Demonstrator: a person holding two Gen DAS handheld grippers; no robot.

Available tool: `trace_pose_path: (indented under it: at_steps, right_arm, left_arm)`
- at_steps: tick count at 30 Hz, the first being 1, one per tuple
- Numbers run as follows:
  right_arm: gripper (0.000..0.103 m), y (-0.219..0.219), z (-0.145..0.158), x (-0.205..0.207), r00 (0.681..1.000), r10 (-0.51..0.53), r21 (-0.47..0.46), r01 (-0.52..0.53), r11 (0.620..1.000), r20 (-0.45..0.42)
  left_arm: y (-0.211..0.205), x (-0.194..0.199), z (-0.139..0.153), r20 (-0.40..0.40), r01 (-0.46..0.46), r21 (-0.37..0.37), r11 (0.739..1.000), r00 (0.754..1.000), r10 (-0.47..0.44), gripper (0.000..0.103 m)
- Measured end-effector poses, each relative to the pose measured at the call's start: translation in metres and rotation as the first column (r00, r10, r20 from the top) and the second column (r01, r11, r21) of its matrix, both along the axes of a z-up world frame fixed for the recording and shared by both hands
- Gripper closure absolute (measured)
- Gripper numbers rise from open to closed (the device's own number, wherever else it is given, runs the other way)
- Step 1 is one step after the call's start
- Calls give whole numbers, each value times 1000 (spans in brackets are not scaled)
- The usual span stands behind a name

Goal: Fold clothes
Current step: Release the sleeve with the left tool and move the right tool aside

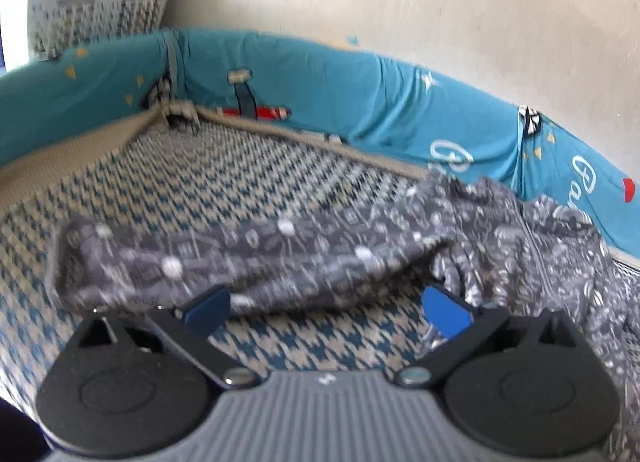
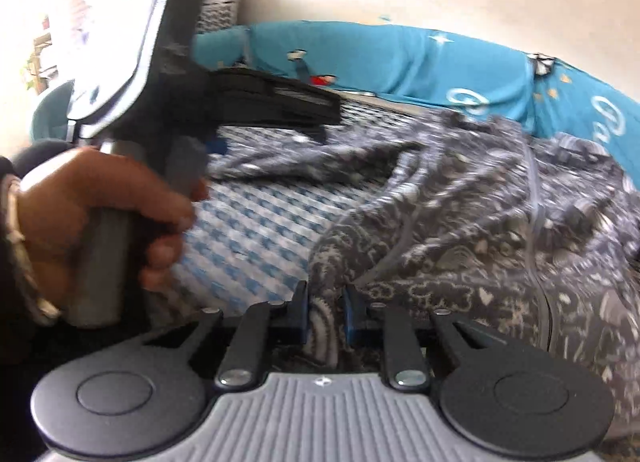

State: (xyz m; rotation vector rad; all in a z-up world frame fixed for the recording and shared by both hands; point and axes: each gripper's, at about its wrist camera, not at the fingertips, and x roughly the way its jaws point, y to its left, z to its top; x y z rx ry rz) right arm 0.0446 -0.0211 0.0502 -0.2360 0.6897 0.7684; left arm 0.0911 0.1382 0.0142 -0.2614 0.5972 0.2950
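Note:
A grey garment [image 1: 248, 258] with a small white print lies crumpled on a blue and beige houndstooth mat [image 1: 224, 178]. One long part stretches left and the bulk is heaped at the right. My left gripper [image 1: 326, 310] is open, its blue pads [image 1: 206, 308] spread wide just before the long part's near edge, with nothing between them. My right gripper [image 2: 326, 314] is shut on a fold of the garment [image 2: 460, 222] at its near edge. In the right wrist view a hand [image 2: 92, 206] holds the left gripper [image 2: 330, 118] above the cloth.
A teal padded bumper [image 1: 360, 102] with printed shapes rings the mat's far and right sides, against a pale wall. A white lattice basket [image 1: 96, 10] full of things stands beyond the far left corner. Bare mat [image 2: 248, 230] shows between the two grippers.

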Motion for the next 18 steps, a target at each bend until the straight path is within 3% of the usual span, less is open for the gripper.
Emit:
trace_pose_path:
  at_steps: [2,4,9,13,18]
  right_arm:
    - [98,15,-1,-4,1000,27,-1,-27,1000,-11]
    - [98,28,-7,-7,999,36,-45,-34,998,34]
    - [94,24,-13,-4,996,71,-10,-72,997,-56]
    - [82,18,-10,-14,990,113,18,-112,994,-86]
    - [82,-17,-4,-12,997,-51,12,52,999,-63]
  left_arm:
    - [4,-3,7,23,-20,36,999,1000,19,0]
    - [9,-5,11,34,-37,44,998,999,35,0]
    - [15,-2,8,19,-40,8,999,999,40,0]
    - [5,-1,6,12,3,26,1000,1000,-4,0]
    - [-20,4,2,-9,119,47,992,993,-119,0]
